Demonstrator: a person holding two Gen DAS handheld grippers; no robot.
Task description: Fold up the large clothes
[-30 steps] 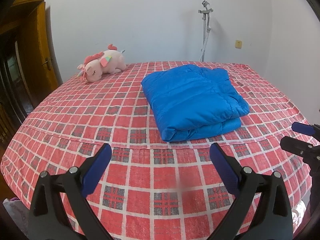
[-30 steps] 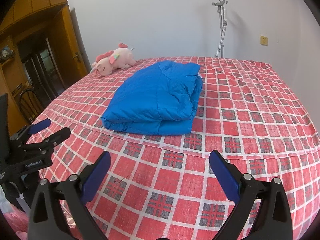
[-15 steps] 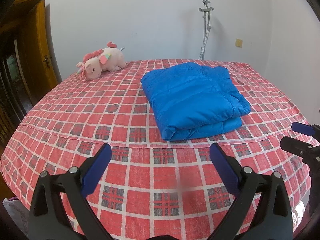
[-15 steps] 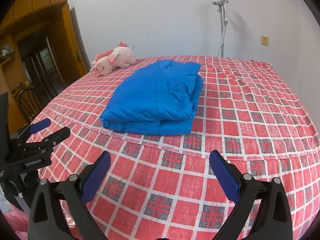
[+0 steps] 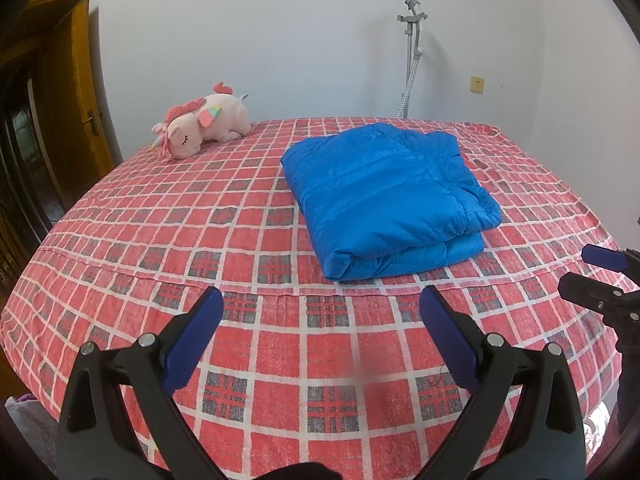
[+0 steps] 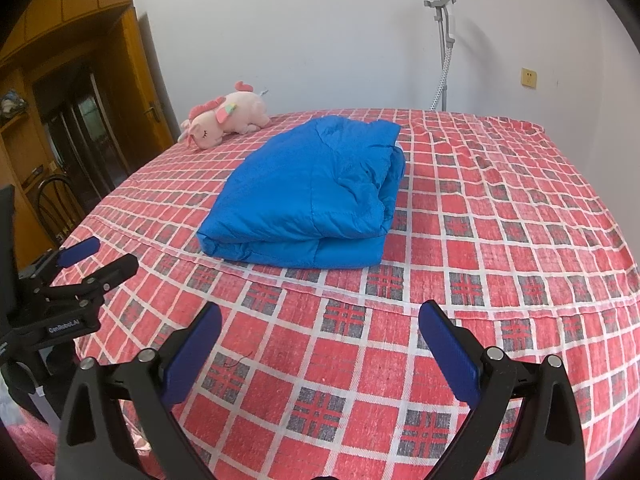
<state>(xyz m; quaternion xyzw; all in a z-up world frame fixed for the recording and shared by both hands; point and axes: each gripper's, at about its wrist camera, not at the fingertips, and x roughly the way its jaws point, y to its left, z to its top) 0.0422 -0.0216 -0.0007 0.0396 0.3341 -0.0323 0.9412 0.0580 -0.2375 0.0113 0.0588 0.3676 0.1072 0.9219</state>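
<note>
Nearest, the left tool [image 5: 320, 312] hangs over the near edge of the bed [image 5: 120, 216] with its blue pads spread wide and nothing between them. Beside it, the right tool [image 6: 320, 320] hovers over the same edge, likewise released, gripping nothing. Each shows in the other's view: the right tool [image 5: 600, 276] at the bed's right edge, the left tool [image 6: 96, 260] at its left edge, both apart from the cloth.

Past the tools, a seam crosses the red checked bed cover. Just beyond that seam lies the blue jacket [image 5: 388, 196], folded into a thick rectangular bundle, its rounded fold facing the near edge of the bed. From the right wrist the jacket [image 6: 312, 192] shows two stacked layers, with looser edges on its right side.

Farther back, near the bed's far left corner, a pink plush unicorn [image 5: 200, 126] lies on its side, well apart from the jacket. Behind the bed's far edge a grey steamer pole [image 5: 412, 52] stands against the white wall. Left of the bed is a wooden door [image 6: 136, 92].
</note>
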